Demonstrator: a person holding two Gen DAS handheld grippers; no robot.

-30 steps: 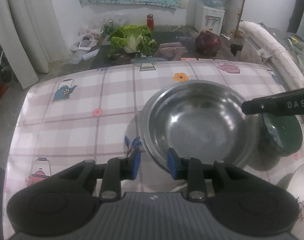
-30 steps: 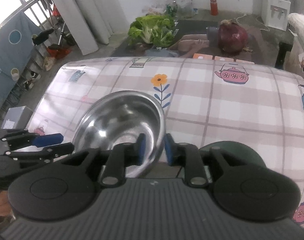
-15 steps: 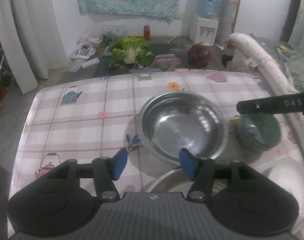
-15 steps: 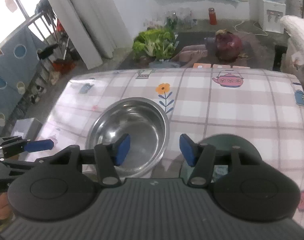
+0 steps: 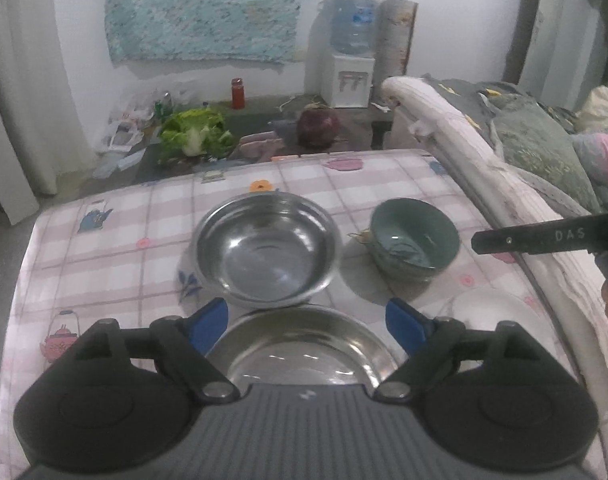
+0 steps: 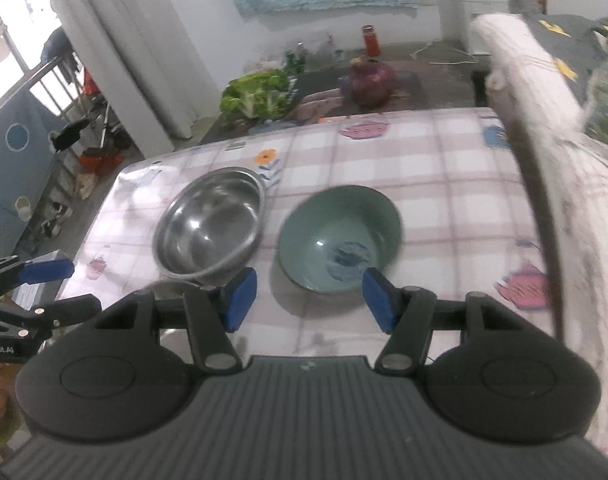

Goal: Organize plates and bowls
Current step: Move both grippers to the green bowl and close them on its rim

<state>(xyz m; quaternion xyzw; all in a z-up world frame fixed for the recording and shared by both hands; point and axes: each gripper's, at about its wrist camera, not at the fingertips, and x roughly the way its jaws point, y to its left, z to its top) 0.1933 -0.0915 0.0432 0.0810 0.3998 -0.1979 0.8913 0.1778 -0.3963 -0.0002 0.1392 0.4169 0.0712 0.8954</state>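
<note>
We note the left gripper (image 5: 306, 321) spread wide, its blue pads (image 5: 206, 323) gripping nothing; it hangs above the near steel plate (image 5: 304, 354), which shows between the two fingers. We cannot tell whether the pads touch its rim. The plate looks empty.

Just beyond it, the steel bowl (image 5: 266, 248) sits upright on the checked tablecloth (image 5: 116, 256), empty, its near edge at or over the plate's far rim. To its right, apart from it, stands the green bowl (image 5: 414, 238), upright and empty apart from a dark patterned patch on its floor. Near right of that lies a white plate (image 5: 496, 312), blurred.

The right gripper (image 6: 310, 301) is likewise released, pads (image 6: 378, 298) well apart and clear of everything, hovering at the near side of the green bowl (image 6: 340, 236). The steel bowl (image 6: 210, 230) lies to its left in this view. The tablecloth (image 6: 444, 184) around both shows teapot and flower prints.

On the floor beyond the table: leafy greens (image 5: 194, 136) and a dark red round vegetable (image 5: 318, 128).
</note>
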